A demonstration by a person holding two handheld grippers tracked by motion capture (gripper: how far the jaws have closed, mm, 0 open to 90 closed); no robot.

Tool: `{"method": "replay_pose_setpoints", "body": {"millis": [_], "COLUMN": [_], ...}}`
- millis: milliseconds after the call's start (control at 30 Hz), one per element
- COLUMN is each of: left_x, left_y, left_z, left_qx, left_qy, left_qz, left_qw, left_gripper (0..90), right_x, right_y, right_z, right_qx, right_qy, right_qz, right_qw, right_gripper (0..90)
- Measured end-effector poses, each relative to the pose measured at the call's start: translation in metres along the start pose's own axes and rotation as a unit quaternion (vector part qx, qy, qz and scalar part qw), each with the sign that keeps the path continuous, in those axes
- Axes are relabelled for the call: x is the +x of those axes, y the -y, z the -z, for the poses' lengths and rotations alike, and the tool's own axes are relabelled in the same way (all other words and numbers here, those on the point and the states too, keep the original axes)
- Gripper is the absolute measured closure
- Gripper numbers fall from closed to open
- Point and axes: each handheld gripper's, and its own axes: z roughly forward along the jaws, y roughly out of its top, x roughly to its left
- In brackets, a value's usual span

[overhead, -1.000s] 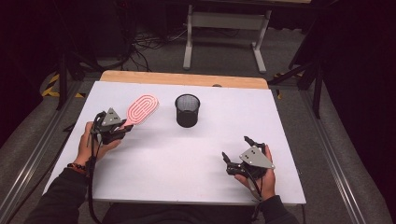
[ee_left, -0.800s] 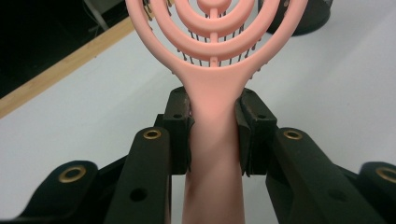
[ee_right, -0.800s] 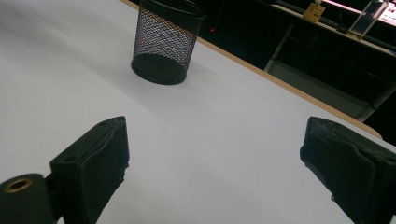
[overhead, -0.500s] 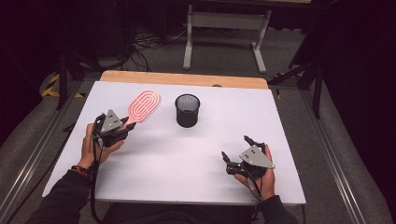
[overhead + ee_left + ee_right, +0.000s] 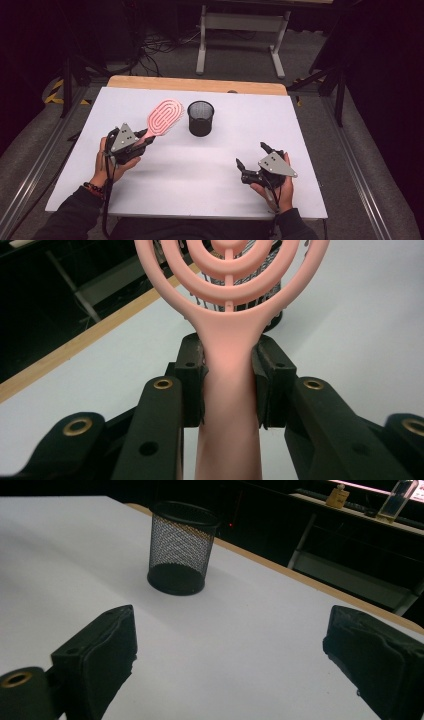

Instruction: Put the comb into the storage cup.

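In the high view, the left gripper (image 5: 142, 141) carries a pink brush (image 5: 163, 117) by its handle, the looped head lifted over the white table (image 5: 200, 165) just left of the black mesh cup (image 5: 200, 118); the right gripper (image 5: 252, 162) rests near the front edge, well apart. In the left gripper view, the pads (image 5: 192, 380) clamp the brush (image 5: 232, 340) at the narrow neck of the handle, a sensible hold: the open plastic looks light, stiff and fairly smooth, so it could pivot if held loosely. In the right gripper view, the jaws stand wide and empty, facing the cup (image 5: 180, 547).
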Motion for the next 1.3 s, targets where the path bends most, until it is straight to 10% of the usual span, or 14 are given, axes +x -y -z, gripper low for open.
{"method": "replay_pose_setpoints", "body": {"millis": [867, 1300], "left_x": [-0.056, -0.077], "left_y": [-0.008, -0.009], "left_z": [-0.012, -0.019], "left_qx": [-0.047, -0.040], "left_qy": [0.052, 0.055], "left_qz": [-0.046, -0.081], "left_qw": [0.9965, 0.9944], "left_gripper": [69.2, 69.3], "right_x": [0.035, 0.054], "right_y": [-0.042, -0.053], "right_z": [-0.024, -0.038], "right_qx": [-0.035, -0.034], "right_qy": [-0.070, -0.161], "right_qz": [-0.032, -0.079], "right_qw": [0.9964, 0.9833], "right_gripper": [5.4, 5.8]}}
